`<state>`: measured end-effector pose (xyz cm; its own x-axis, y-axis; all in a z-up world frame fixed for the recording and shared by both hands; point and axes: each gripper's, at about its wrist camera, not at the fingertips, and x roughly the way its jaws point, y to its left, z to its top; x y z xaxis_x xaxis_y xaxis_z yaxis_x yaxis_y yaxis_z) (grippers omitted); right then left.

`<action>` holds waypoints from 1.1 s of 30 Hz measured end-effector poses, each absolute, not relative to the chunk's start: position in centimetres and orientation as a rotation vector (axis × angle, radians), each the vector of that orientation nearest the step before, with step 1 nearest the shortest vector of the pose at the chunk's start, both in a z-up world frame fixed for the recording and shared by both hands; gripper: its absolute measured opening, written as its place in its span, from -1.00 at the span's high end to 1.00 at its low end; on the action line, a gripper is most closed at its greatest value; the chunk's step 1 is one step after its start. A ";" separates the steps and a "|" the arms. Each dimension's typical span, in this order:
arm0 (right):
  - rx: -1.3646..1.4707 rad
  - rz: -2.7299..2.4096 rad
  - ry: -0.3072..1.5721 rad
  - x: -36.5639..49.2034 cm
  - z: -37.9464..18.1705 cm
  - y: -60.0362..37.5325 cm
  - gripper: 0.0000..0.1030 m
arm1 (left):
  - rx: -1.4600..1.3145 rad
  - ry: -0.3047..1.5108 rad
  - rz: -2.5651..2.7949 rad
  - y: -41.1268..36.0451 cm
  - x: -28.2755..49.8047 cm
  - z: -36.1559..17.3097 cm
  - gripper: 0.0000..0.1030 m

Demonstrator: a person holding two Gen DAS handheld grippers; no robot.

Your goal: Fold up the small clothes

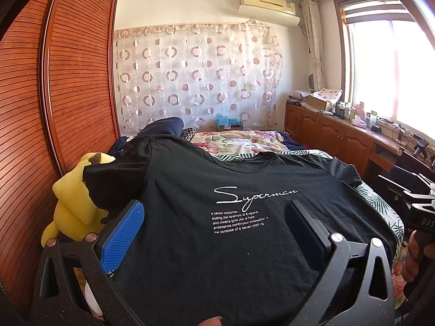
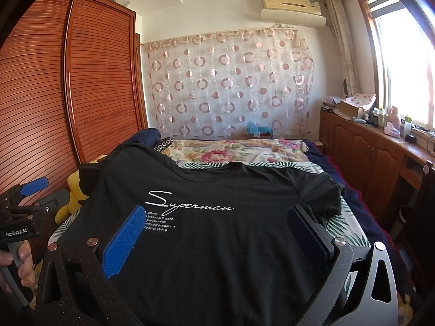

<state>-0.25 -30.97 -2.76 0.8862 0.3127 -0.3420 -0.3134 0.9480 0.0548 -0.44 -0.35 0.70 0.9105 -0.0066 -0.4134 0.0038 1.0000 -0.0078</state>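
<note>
Your bed [image 1: 239, 140] carries the black T-shirt [image 1: 217, 190], spread flat and front up on the leaf-print sheet, its white "Superman" print facing you and both sleeves out. A yellow plush toy [image 1: 73, 203] sits at its left sleeve. Your left tool [image 1: 214, 217] and right tool [image 2: 217, 225] both hover above the shirt, fingers wide apart, gripping nothing.

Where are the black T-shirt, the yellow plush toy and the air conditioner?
black T-shirt [image 2: 217, 244]: right wrist view, on the plain chest cloth under the print.
yellow plush toy [image 1: 73, 203]: left wrist view, on its body beside the shirt's sleeve.
air conditioner [image 1: 267, 1]: left wrist view, on its front panel.
</note>
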 end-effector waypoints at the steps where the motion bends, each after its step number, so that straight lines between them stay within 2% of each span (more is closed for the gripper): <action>1: -0.002 0.325 0.356 -0.2 -2.8 -31.0 -1.00 | -0.006 0.425 -0.005 -0.4 -0.4 0.7 -1.00; 33: -0.019 0.372 0.395 1.0 -3.6 -30.4 -1.00 | -0.045 0.467 0.024 0.8 0.9 0.1 -1.00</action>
<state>0.98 -30.37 -3.57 0.8563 0.3506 -0.3791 -0.3579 0.9322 0.0538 0.92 0.82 0.12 0.8926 0.0131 -0.4506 -0.0339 0.9987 -0.0382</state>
